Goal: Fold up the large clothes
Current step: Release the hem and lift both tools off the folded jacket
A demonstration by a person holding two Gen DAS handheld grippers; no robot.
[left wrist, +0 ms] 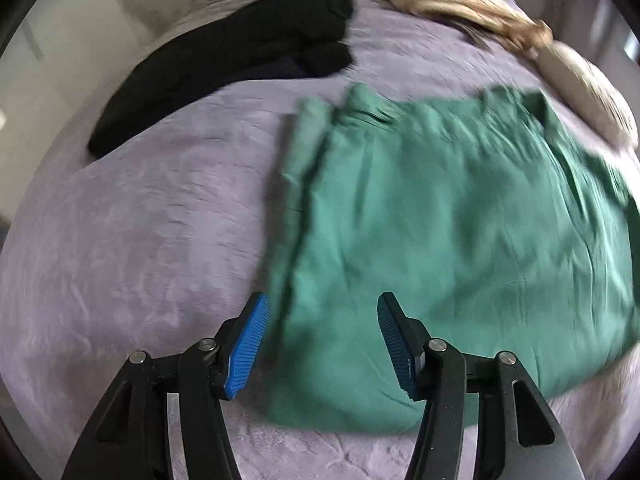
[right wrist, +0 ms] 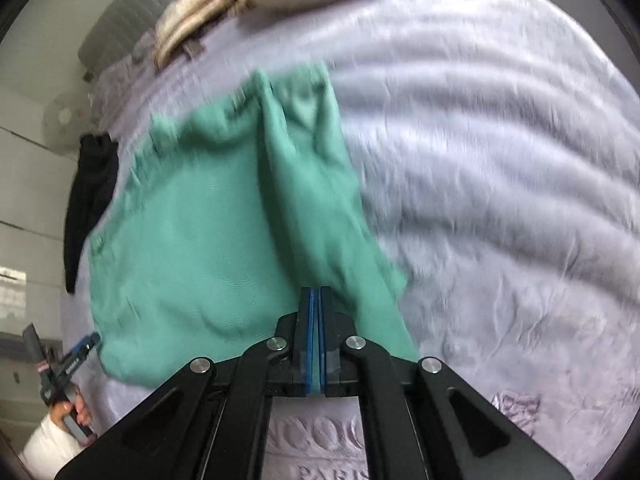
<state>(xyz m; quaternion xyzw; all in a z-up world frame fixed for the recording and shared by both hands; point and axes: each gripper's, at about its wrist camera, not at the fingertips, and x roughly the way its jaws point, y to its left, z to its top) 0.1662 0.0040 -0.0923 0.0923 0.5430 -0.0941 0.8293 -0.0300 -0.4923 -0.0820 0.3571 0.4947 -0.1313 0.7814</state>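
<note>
A green garment (left wrist: pixel 440 220) lies spread flat on the lilac bedspread (left wrist: pixel 120 240), its left side folded into a long strip. My left gripper (left wrist: pixel 322 304) hangs open over the garment's near left corner, and its blue pads press on nothing. In the right wrist view the green garment (right wrist: pixel 208 220) rises in a ridge toward my right gripper (right wrist: pixel 316 290). That gripper is shut on the garment's near right edge, with a sliver of green cloth between the pads. The left gripper (right wrist: pixel 82 346) also shows at the lower left of this view, held by a hand (right wrist: pixel 74 410).
A black garment (left wrist: pixel 224 60) lies folded at the far left of the bed, also seen as the black garment (right wrist: pixel 92 192). Beige pillows (left wrist: pixel 480 12) sit at the head of the bed, next to a grey headboard (right wrist: pixel 116 28). Wrinkled bedspread (right wrist: pixel 500 200) stretches to the right.
</note>
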